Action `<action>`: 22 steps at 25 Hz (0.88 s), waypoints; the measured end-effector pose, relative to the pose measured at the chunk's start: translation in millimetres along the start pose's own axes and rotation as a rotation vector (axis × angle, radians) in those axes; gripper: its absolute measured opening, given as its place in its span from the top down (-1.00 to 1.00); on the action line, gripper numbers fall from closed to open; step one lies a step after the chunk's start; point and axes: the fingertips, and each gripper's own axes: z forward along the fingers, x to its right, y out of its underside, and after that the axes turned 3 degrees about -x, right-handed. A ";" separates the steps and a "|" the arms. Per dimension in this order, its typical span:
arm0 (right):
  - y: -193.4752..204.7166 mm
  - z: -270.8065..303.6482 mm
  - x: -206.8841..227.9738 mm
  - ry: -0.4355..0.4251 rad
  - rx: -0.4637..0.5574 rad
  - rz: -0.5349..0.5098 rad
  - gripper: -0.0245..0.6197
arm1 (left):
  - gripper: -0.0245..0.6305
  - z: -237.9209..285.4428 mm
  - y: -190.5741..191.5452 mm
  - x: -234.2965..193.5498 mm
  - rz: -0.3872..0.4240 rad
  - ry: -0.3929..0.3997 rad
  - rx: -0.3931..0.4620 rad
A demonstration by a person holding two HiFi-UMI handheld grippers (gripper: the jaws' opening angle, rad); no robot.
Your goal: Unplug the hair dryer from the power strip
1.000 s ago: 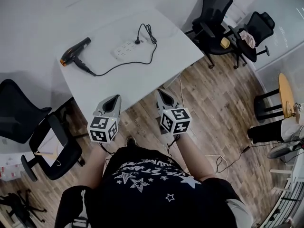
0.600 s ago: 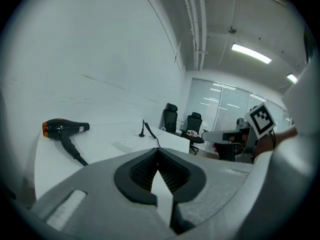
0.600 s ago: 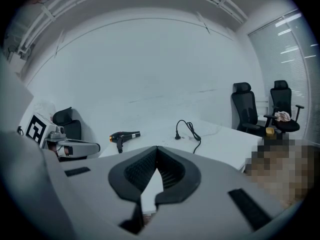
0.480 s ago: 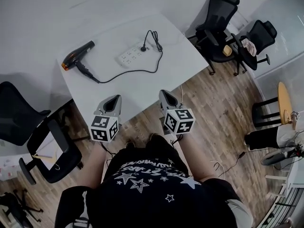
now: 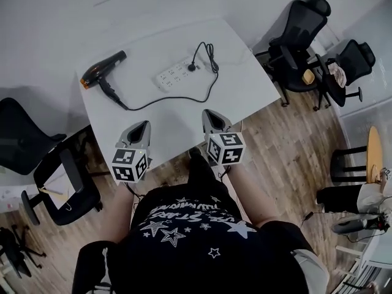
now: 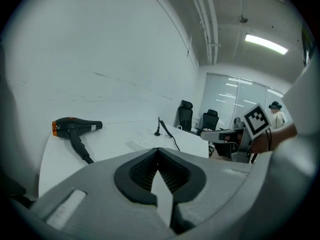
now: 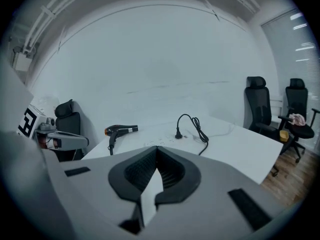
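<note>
A black hair dryer with an orange rear lies at the far left of the white table. Its black cord runs to a plug seated in the white power strip, with spare cord looped beyond. My left gripper and right gripper hover side by side over the table's near edge, both shut and holding nothing, well short of the strip. In the left gripper view the hair dryer and plug lie ahead of the left gripper. The right gripper faces the plug.
Black office chairs stand right of the table and further right; two more chairs sit at the left. A thin white cable crosses the table's right part. Wooden floor lies below the near edge.
Both grippers have moved forward from over the floor to the table's near edge, and the table with the dryer and strip now lies closer. Both stay shut.
</note>
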 end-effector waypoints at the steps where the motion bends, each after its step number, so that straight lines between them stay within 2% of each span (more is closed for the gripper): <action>1: -4.6 9.6 5.0 -0.018 -0.001 -0.006 0.90 | 0.90 7.3 -2.4 -0.7 0.002 -0.013 -0.004; 13: -46.6 107.5 65.8 -0.194 -0.054 -0.034 0.90 | 0.90 92.0 -40.5 1.7 -0.018 -0.139 -0.023; 22: -69.5 154.9 92.6 -0.289 -0.087 -0.104 0.90 | 0.90 138.3 -52.0 2.2 -0.052 -0.204 -0.033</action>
